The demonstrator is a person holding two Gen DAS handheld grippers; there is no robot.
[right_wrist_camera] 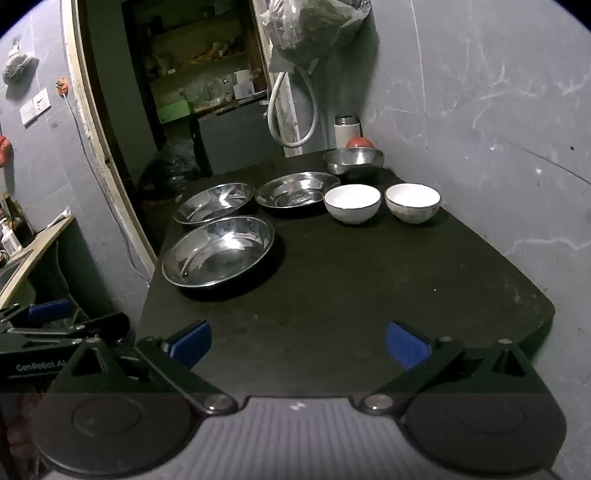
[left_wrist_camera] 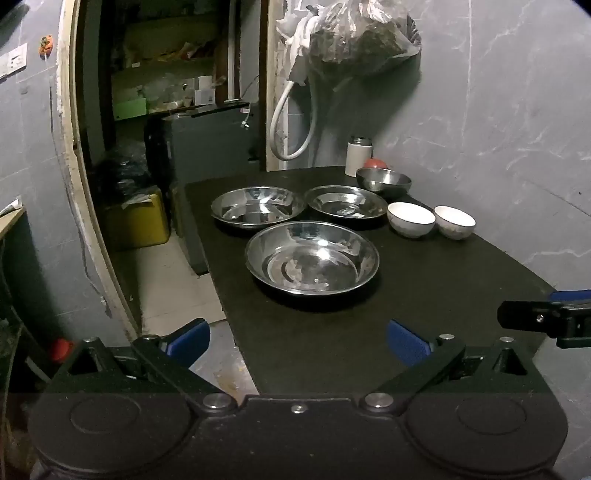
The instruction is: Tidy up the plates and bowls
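Observation:
Three steel plates lie on a black table (left_wrist_camera: 424,295): the nearest plate (left_wrist_camera: 312,257) (right_wrist_camera: 218,251), a back-left plate (left_wrist_camera: 257,207) (right_wrist_camera: 214,203) and a back-right plate (left_wrist_camera: 347,202) (right_wrist_camera: 297,190). Two white bowls (left_wrist_camera: 410,218) (left_wrist_camera: 454,222) stand side by side to their right, also in the right wrist view (right_wrist_camera: 352,203) (right_wrist_camera: 412,202). A steel bowl (left_wrist_camera: 383,179) (right_wrist_camera: 353,159) sits behind them. My left gripper (left_wrist_camera: 297,341) is open and empty over the table's near left edge. My right gripper (right_wrist_camera: 298,343) is open and empty over the near end.
A white flask (left_wrist_camera: 358,155) and a red ball (left_wrist_camera: 375,163) stand at the table's far corner by the grey wall. A plastic bag (left_wrist_camera: 354,33) and a white hose (left_wrist_camera: 291,122) hang above. Left of the table a doorway opens onto shelves and a yellow box (left_wrist_camera: 136,221).

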